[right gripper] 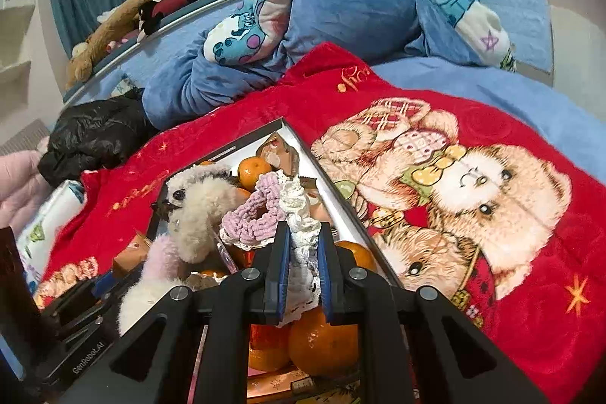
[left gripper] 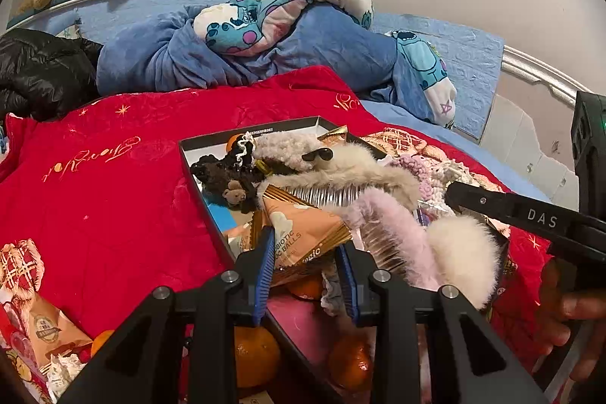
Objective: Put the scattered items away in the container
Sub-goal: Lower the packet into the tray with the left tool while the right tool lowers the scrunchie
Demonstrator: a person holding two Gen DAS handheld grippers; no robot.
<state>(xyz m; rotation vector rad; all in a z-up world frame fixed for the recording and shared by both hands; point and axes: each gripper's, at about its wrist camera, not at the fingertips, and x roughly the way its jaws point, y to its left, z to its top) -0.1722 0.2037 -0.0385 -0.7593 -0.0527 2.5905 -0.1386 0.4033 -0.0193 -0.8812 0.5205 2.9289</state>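
A shallow black box [left gripper: 197, 142] on the red blanket holds fluffy hair clips [left gripper: 356, 173], tangerines, plush toys and snack packets. My left gripper [left gripper: 306, 245] is over the box's near edge, shut on an orange snack packet [left gripper: 303, 233]. My right gripper [right gripper: 303, 245] is over the same box [right gripper: 348, 214], shut on a white lace scrunchie [right gripper: 299, 214] that lies against a pink knitted scrunchie [right gripper: 257, 214]. Tangerines [right gripper: 322, 339] lie below it. The right gripper's body also shows in the left wrist view [left gripper: 530, 218].
A red bear-print blanket [right gripper: 492, 214] covers the bed. Another snack packet [left gripper: 49, 328] and a tangerine [left gripper: 100, 339] lie on the blanket at the left. A blue quilt [left gripper: 227, 55], a black jacket [left gripper: 41, 70] and plush toys lie behind.
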